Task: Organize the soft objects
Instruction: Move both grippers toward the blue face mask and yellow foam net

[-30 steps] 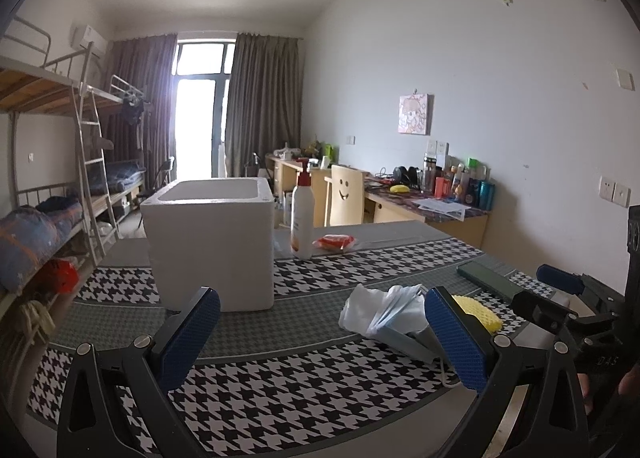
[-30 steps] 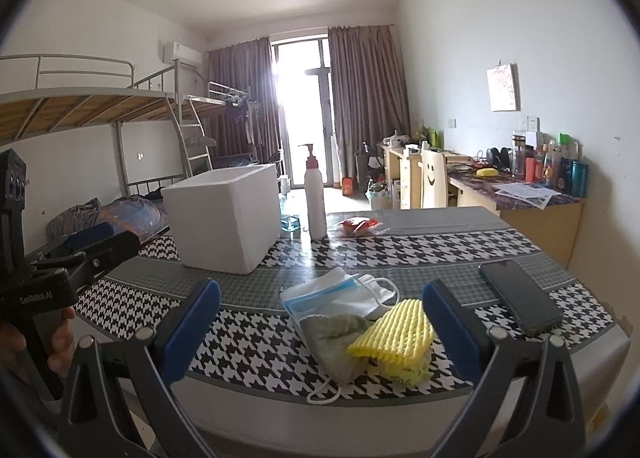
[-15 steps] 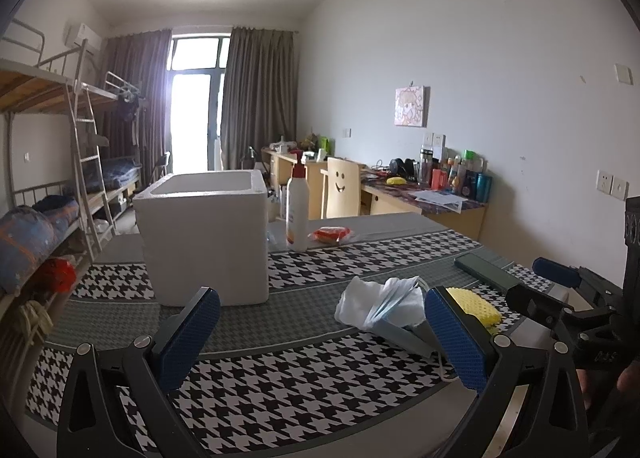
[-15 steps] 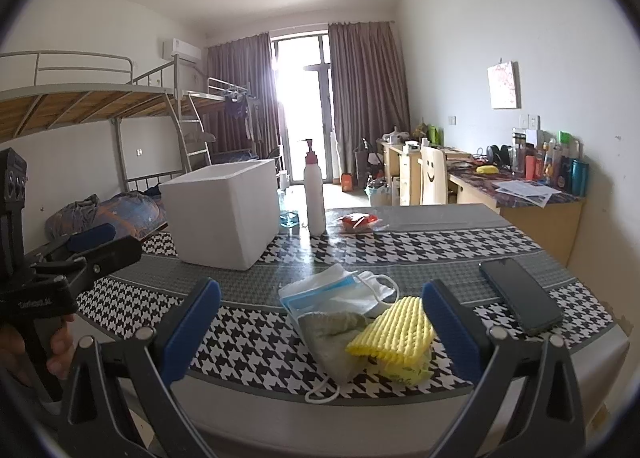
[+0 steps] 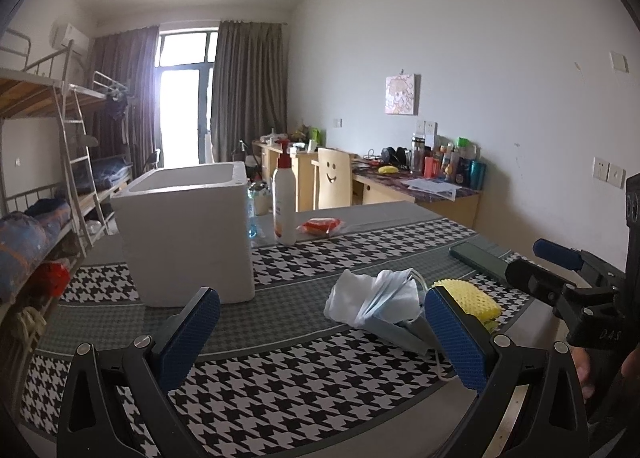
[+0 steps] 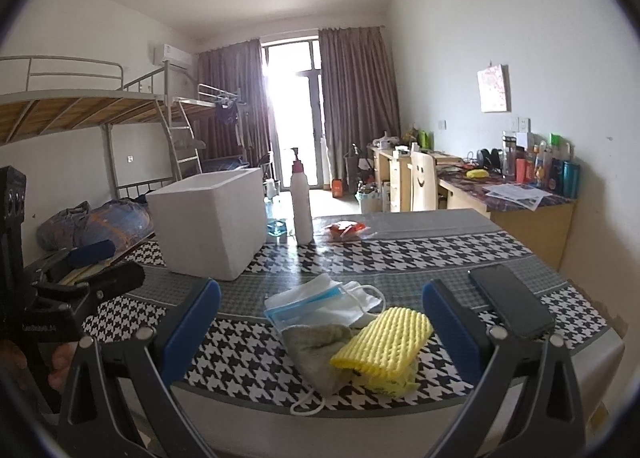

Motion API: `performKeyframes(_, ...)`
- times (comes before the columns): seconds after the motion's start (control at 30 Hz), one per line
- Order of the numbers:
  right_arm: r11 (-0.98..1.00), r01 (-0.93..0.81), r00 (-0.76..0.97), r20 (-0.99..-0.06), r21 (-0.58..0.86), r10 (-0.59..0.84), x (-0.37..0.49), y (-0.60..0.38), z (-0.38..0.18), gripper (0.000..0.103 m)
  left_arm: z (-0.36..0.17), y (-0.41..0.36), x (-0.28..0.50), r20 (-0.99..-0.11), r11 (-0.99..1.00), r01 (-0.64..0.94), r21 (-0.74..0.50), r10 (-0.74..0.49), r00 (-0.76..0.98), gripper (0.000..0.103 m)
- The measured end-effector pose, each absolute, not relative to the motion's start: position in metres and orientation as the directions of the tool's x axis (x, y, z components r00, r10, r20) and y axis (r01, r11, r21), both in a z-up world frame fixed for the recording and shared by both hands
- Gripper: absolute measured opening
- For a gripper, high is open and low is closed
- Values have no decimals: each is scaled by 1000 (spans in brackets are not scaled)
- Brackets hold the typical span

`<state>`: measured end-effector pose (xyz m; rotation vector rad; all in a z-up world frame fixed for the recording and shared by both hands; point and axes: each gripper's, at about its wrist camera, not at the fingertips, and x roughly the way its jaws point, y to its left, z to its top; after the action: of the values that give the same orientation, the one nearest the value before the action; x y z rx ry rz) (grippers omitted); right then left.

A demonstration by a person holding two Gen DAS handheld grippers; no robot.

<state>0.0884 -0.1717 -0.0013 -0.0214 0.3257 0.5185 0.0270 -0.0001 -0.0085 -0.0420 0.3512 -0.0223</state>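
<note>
A pile of soft things lies near the table's front edge: blue and white face masks (image 6: 324,300) (image 5: 374,298), a grey cloth (image 6: 316,346) and a yellow foam net (image 6: 384,338) (image 5: 468,298). A white foam box (image 5: 188,234) (image 6: 210,219) stands open-topped at the back left. My left gripper (image 5: 320,338) is open and empty, left of the pile. My right gripper (image 6: 320,330) is open and empty, facing the pile from the front edge. Each gripper shows in the other's view: the right one (image 5: 560,282), the left one (image 6: 80,278).
A pump bottle (image 5: 283,205) and a red packet (image 5: 320,225) stand behind the box on the houndstooth tablecloth (image 5: 280,378). A black phone (image 6: 510,306) lies at the right. Bunk beds are on the left, desks and a chair on the right.
The left gripper has shifted slightly, so the box and pile sit a little lower and closer in its view. The right gripper has barely moved. Both stay open.
</note>
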Motion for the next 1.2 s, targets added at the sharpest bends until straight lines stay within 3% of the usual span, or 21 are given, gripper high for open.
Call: performKeyframes(1.2, 902, -419, 786, -456, 101, 416, 130, -193, -35, 102, -42, -32, 108, -522, 995, 91, -45, -101, 847, 102)
